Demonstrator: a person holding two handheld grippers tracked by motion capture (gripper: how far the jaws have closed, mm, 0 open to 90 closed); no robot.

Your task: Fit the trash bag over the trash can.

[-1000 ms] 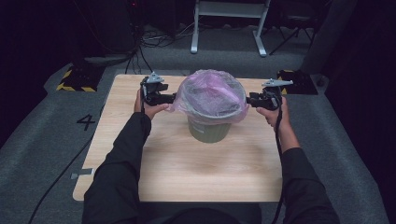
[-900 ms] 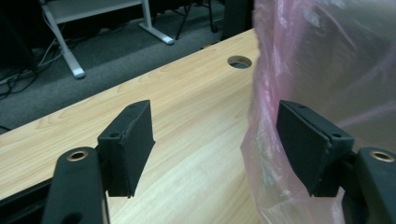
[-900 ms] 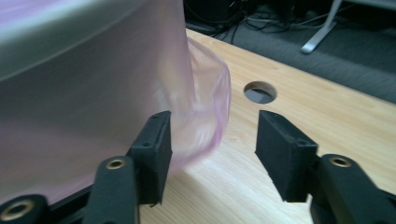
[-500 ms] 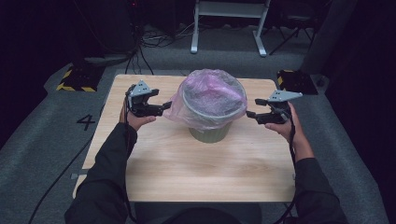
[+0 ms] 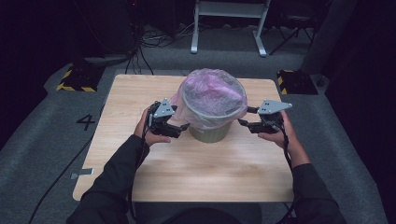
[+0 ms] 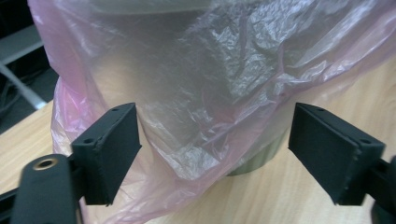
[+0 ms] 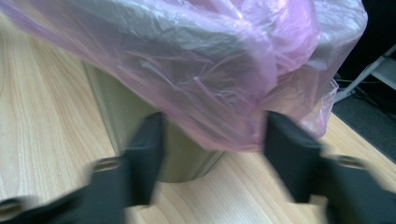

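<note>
Bin (image 5: 209, 133) and pink bag (image 5: 212, 95) are seen near the middle of the wooden table (image 5: 196, 172), the bag being draped over the rim and hanging down the outside of the bin. The left gripper (image 5: 183, 129) is held at the bin's left side, low down, and the right gripper (image 5: 243, 117) at its right side, just under the bag's hanging edge.

In the left gripper view, the jaws are spread wide apart, and the loose skirt of the bag (image 6: 196, 116) is seen between them, with the bin's grey wall (image 6: 254, 163) behind it. Nothing is pinched by that gripper; its jaws have just been opening. In the right gripper view, which is blurred, the jaws are held partly apart below the bag's lower edge (image 7: 219, 84), and the bin's wall (image 7: 140, 121) is seen between them. Those jaws have just been closing, but no pressure on the bag or the bin is shown, so nothing is gripped there.
</note>
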